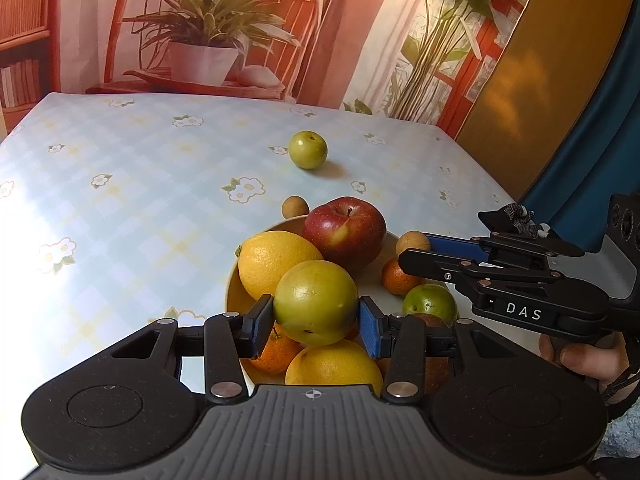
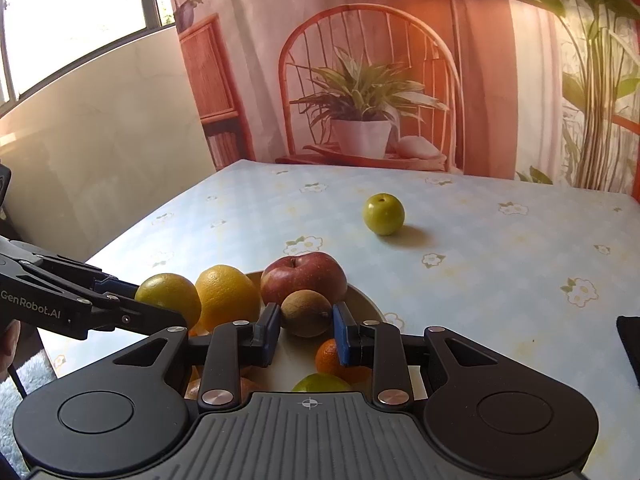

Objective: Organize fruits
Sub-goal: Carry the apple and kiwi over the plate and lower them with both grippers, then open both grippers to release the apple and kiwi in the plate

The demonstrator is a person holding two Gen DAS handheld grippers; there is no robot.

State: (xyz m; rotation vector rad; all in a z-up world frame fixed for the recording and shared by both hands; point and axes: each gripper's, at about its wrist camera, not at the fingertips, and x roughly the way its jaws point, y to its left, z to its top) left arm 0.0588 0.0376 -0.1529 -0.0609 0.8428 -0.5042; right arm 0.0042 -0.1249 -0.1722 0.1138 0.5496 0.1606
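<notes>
Both wrist cams sit close above the fruit bowl (image 1: 232,280), tilted down toward the far backdrop (image 2: 400,80). Left cam looks from the left, right from the right. Shared: bowl, far green fruit (image 1: 308,149), tablecloth (image 2: 500,248).

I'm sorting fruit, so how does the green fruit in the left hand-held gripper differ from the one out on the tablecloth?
The held green fruit is clamped over the bowl; the loose green fruit rests alone on the tablecloth, untouched. Both are round and yellow-green.

Floral tablecloth (image 1: 120,208); printed plant backdrop (image 1: 208,40)
</notes>
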